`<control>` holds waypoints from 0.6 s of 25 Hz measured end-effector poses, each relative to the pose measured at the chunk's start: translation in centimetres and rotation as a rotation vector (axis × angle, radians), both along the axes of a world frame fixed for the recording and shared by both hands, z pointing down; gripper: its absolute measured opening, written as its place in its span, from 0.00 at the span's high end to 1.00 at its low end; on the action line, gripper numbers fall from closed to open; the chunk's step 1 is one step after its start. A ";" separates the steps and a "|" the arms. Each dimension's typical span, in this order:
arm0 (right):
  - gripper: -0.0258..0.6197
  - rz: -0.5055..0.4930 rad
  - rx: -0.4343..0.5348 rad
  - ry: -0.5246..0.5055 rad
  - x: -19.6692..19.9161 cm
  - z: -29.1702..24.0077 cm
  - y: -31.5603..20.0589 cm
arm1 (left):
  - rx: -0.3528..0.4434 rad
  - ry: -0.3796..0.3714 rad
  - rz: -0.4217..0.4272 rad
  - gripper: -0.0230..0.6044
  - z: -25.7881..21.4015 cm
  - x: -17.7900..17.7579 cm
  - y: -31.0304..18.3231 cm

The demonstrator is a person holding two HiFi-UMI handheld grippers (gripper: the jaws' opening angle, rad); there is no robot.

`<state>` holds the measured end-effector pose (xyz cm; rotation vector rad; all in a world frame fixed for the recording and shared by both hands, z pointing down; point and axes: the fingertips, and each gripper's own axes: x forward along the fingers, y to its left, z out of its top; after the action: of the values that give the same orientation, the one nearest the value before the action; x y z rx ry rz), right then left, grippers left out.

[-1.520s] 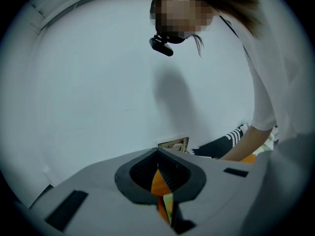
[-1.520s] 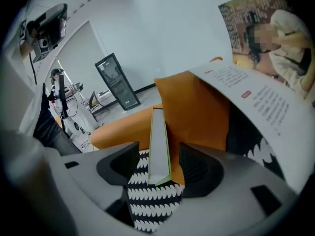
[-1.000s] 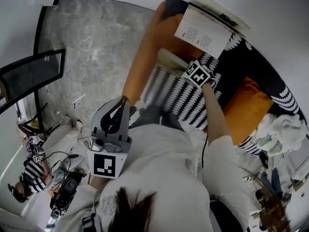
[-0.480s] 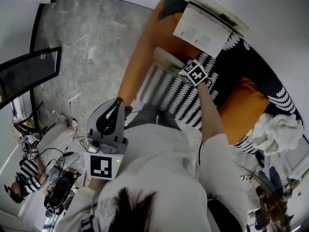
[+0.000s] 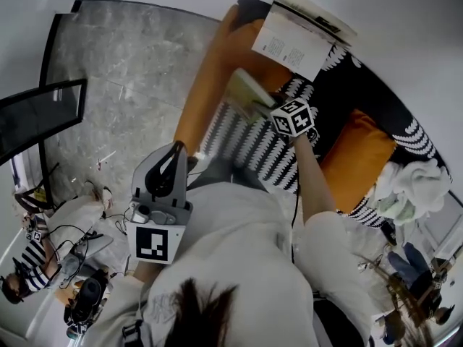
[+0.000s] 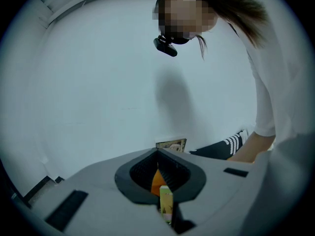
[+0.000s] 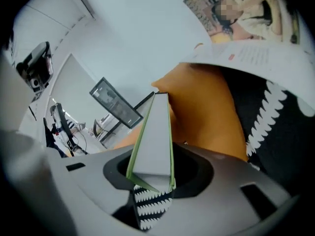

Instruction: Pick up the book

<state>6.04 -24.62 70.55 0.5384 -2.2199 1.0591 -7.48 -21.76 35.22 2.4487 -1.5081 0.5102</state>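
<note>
A thin book with a green cover stands edge-on between the jaws of my right gripper, which is shut on it. In the head view that book is tilted and raised off the black-and-white throw on the sofa, with the right gripper just in front of its marker cube. An open book leans against the wall behind the sofa. My left gripper hangs over the floor left of the sofa, shut and holding nothing; in its own view the left gripper points at the white wall.
The sofa has a long orange cushion along its left side and a second orange cushion at the right. A white bundle of cloth lies at the far right. A dark screen stands at the left over grey marble floor.
The right gripper has closed on the green book, raised it off the throw and rolled, so the book now tilts up. The left gripper has barely moved.
</note>
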 end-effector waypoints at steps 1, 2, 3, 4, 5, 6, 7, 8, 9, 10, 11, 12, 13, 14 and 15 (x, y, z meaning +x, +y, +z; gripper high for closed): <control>0.73 0.046 0.011 -0.014 0.2 -1.0 0.1 | 0.007 0.007 -0.003 0.95 -0.2 -0.1 0.2; 0.73 0.100 0.020 -0.032 0.3 -2.1 0.3 | 0.013 0.016 -0.008 0.95 -0.5 -0.3 0.5; 0.73 0.164 0.027 -0.053 0.6 -3.3 0.6 | 0.020 0.024 -0.013 0.95 -0.9 -0.5 0.9; 0.73 0.230 0.033 -0.076 0.9 -4.5 0.9 | 0.027 0.032 -0.018 0.95 -1.2 -0.6 1.3; 0.73 0.292 0.041 -0.100 1.3 -5.8 1.2 | 0.033 0.038 -0.021 0.95 -1.4 -0.7 1.7; 0.72 0.347 0.053 -0.123 1.8 -7.0 1.5 | 0.041 0.044 -0.020 0.95 -1.6 -0.8 2.0; 0.73 0.397 0.064 -0.148 2.3 -8.3 1.8 | 0.048 0.051 -0.018 0.95 -1.8 -0.9 2.3; 0.73 0.447 0.073 -0.175 2.8 -9.5 2.2 | 0.054 0.059 -0.017 0.95 -2.0 -0.9 2.6; 0.73 0.497 0.078 -0.201 3.3 -10.7 2.5 | 0.059 0.070 -0.016 0.95 -2.2 -0.8 2.8; 0.73 0.544 0.086 -0.221 3.8 -11.9 2.8 | 0.062 0.083 -0.017 0.95 -2.4 -0.8 3.0; 0.73 0.585 0.098 -0.233 4.4 -13.0 3.2 | 0.066 0.096 -0.017 0.95 -2.6 -0.8 3.3; 0.73 0.619 0.116 -0.237 4.9 -14.1 3.6 | 0.073 0.110 -0.018 0.95 -2.8 -0.8 3.5; 0.73 0.648 0.138 -0.236 5.4 -15.1 3.9 | 0.082 0.123 -0.018 0.95 -3.1 -0.8 3.7; 0.73 0.676 0.159 -0.234 5.9 -16.1 4.3 | 0.095 0.133 -0.016 0.95 -3.3 -0.9 3.9; 0.73 0.704 0.179 -0.236 6.3 -17.1 4.7 | 0.111 0.137 -0.009 0.95 -3.5 -1.0 4.1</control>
<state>12.36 -19.90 53.44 1.4088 -2.3974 1.3142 -8.44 -17.66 31.74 2.5014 -1.5285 0.2572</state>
